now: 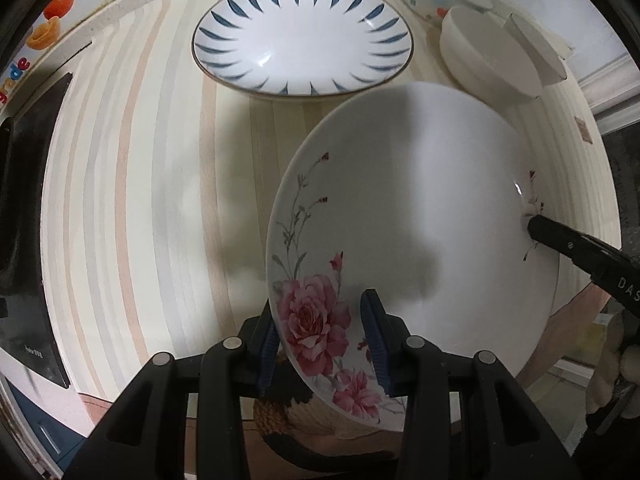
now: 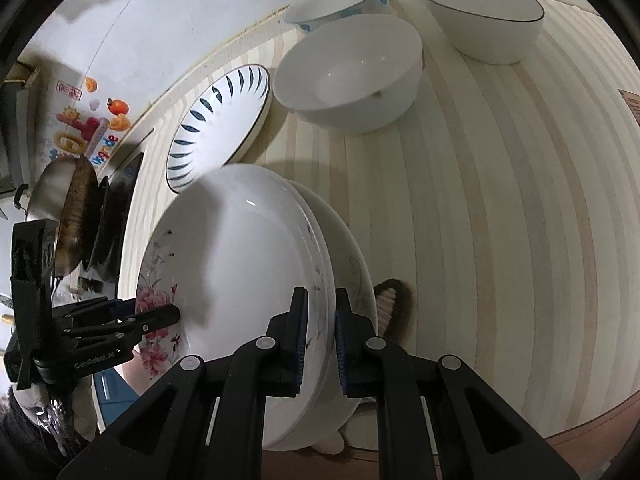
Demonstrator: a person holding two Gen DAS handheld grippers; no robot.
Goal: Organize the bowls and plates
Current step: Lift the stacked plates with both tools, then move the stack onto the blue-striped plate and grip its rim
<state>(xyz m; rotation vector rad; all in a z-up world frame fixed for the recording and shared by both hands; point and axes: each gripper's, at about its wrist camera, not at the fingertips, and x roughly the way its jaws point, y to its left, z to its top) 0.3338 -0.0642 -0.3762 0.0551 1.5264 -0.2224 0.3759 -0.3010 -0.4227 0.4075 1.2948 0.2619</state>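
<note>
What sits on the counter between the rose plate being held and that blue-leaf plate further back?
Nothing: in the left wrist view only bare striped counter separates the rose plate from the blue-leaf plate.

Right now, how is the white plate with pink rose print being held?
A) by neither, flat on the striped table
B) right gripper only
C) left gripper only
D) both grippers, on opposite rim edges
D: the left gripper pinches the rim of the white plate with pink rose print at the roses, while the right gripper pinches the opposite rim edge of the tilted plate.
</note>
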